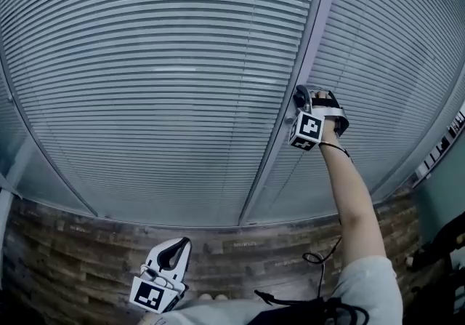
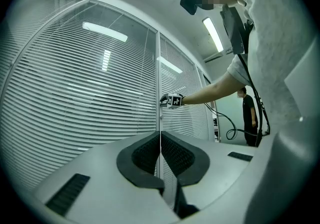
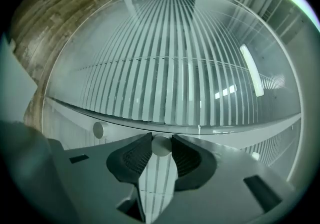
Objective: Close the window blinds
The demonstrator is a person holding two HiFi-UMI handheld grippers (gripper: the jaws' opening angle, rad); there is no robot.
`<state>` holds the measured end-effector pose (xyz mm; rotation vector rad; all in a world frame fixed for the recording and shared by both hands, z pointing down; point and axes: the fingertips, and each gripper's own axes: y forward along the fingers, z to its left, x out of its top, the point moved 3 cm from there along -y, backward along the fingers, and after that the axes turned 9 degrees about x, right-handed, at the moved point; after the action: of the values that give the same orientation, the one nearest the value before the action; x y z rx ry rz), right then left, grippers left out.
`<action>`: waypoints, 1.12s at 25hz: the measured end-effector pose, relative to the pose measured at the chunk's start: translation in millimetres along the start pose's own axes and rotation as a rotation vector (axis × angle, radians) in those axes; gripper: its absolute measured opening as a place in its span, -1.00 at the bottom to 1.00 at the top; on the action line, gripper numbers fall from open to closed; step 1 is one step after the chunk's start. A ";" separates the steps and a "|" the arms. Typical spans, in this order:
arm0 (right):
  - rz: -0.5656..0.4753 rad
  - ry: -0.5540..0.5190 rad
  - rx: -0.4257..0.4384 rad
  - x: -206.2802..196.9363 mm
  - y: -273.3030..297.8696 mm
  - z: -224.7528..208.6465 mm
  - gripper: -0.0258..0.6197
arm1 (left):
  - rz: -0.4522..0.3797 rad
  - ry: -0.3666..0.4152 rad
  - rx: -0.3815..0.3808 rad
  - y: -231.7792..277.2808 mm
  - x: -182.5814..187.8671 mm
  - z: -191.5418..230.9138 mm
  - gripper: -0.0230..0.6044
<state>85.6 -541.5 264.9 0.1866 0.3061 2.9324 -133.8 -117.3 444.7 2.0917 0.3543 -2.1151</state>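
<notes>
Grey slatted blinds [image 1: 160, 83] hang behind curved glass panes, split by a pale upright frame post [image 1: 280, 149]. My right gripper [image 1: 300, 97] is raised to that post, its jaws shut on a small round white knob [image 3: 161, 146] that sits between the pads. Through the glass, the slats [image 3: 175, 67] show thin dark gaps between them. A second round knob [image 3: 99, 129] is on the same frame, to the left. My left gripper [image 1: 178, 242] hangs low by my body, away from the window. Its pads [image 2: 172, 153] meet with nothing between them. The left gripper view shows the right gripper [image 2: 167, 100] at the post.
Wood-plank floor [image 1: 73, 243] runs along the foot of the glass wall. A black cable [image 1: 320, 258] dangles from my right arm. Another person in dark clothes [image 2: 248, 118] stands further along the glass wall, beyond my right arm.
</notes>
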 end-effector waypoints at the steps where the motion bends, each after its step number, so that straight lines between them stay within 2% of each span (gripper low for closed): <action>1: 0.008 -0.040 0.001 1.8 0.4 1.6 -0.51 | -0.001 0.000 -0.002 -0.4 -0.3 0.1 -0.87; 6: 0.047 -0.218 0.003 2.7 4.1 8.8 -0.51 | -0.001 -0.002 -0.005 3.0 -3.7 -2.7 -0.87; 13: 0.106 -0.418 0.005 -0.3 7.5 11.2 -0.51 | 0.003 0.002 -0.001 2.7 -3.5 -2.1 -0.87; 15: 0.114 -0.448 -0.003 -2.7 8.3 11.0 -0.51 | 0.002 0.000 0.002 3.3 -3.5 -3.4 -0.87; 18: 0.087 -0.396 -0.009 -4.4 5.5 10.3 -0.51 | -0.001 0.000 0.000 3.7 -3.0 -7.1 -0.87; 23: 0.045 -0.201 -0.002 -1.8 -1.3 9.1 -0.51 | -0.003 -0.008 -0.003 2.5 -3.3 -4.0 -0.87; 28: -0.014 0.083 -0.006 -6.6 -8.9 7.3 -0.50 | -0.005 -0.009 -0.014 3.3 -4.6 -3.8 -0.87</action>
<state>94.6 -532.9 269.3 0.0618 0.3100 2.9315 -129.1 -119.8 449.1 2.0750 0.3727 -2.1175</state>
